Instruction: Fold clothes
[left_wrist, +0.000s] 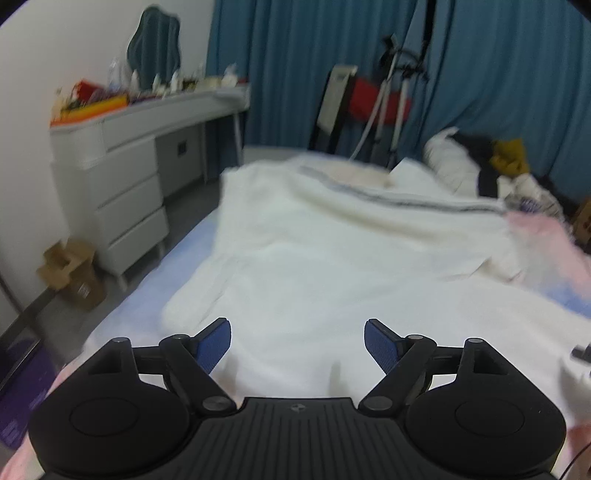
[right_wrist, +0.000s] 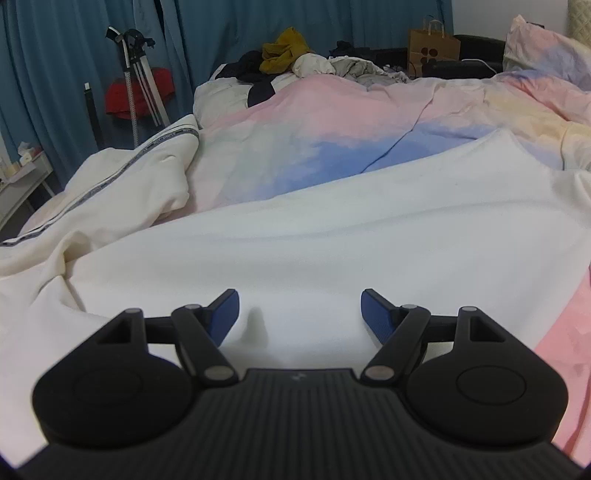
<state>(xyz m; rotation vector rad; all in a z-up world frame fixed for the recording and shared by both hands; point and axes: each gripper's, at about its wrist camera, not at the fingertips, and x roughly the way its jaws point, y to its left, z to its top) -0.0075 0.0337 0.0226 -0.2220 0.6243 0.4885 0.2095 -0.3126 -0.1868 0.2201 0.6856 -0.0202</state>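
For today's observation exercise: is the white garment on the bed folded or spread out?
Mostly spread: the white garment lies flat across the bed, one side bunched up at left.

Both the left gripper (left_wrist: 297, 345) and the right gripper (right_wrist: 299, 317) look alike: a matte black ribbed body, two round black housings, black linkage arms with silver pivot pins, triangular cut-outs, and textured blue pads (left_wrist: 214, 345) lining the jaws.

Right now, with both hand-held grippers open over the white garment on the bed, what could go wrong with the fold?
1. The white garment has a raised wrinkle near the right hand-held gripper; it might get creased in.
2. The cream striped garment overlaps its far edge and may drag along.
3. The left hand-held gripper holds nothing.
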